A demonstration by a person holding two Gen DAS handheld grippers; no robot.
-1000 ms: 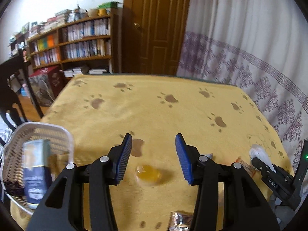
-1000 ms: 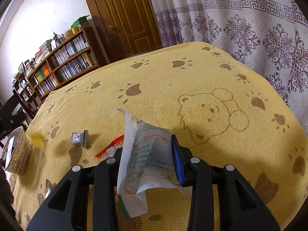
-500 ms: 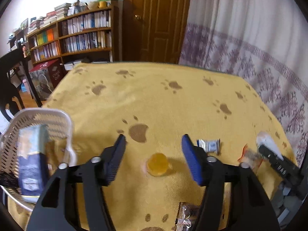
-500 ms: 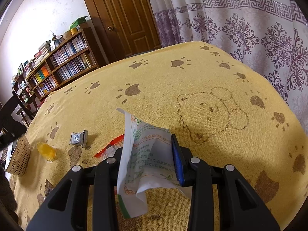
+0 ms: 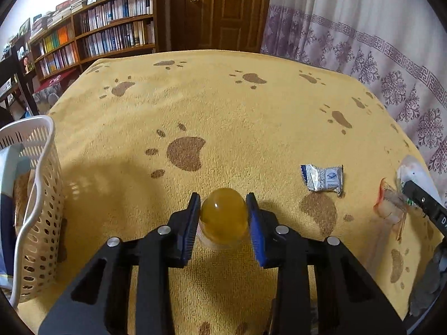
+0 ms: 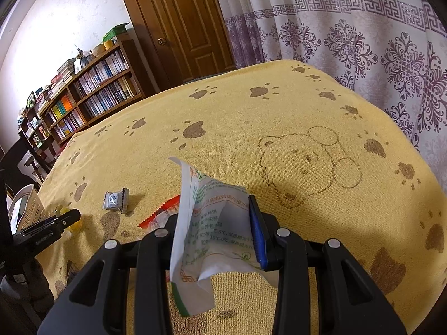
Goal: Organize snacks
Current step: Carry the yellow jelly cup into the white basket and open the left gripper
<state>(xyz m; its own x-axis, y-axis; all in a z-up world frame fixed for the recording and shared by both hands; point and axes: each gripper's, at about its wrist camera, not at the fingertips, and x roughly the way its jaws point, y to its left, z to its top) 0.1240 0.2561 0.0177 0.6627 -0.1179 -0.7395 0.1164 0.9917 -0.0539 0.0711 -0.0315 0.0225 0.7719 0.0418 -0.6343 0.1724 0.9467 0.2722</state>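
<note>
A yellow jelly cup (image 5: pixel 223 217) stands on the paw-print cloth between the blue pads of my left gripper (image 5: pixel 223 196), which is shut on it. The same cup (image 6: pixel 75 224) shows in the right wrist view behind the left gripper's fingertip (image 6: pixel 68 215). My right gripper (image 6: pixel 216 209) is shut on a white printed snack packet (image 6: pixel 206 223), held just above the cloth. A white slotted basket (image 5: pixel 42 195) with a blue box inside stands at the left. A small silver-blue candy (image 5: pixel 322 180) and a red-edged clear wrapper (image 5: pixel 389 206) lie between the grippers.
The yellow cloth (image 6: pixel 279 117) covers the whole table, and its far and right parts are bare. A patterned curtain (image 6: pixel 363 42) hangs close behind the right edge. A bookshelf (image 5: pixel 106 36) and a wooden door (image 5: pixel 220 8) stand beyond the far edge.
My left gripper has dropped down and forward over the jelly cup and its jaws have closed in on it. The right gripper has held still with the packet.
</note>
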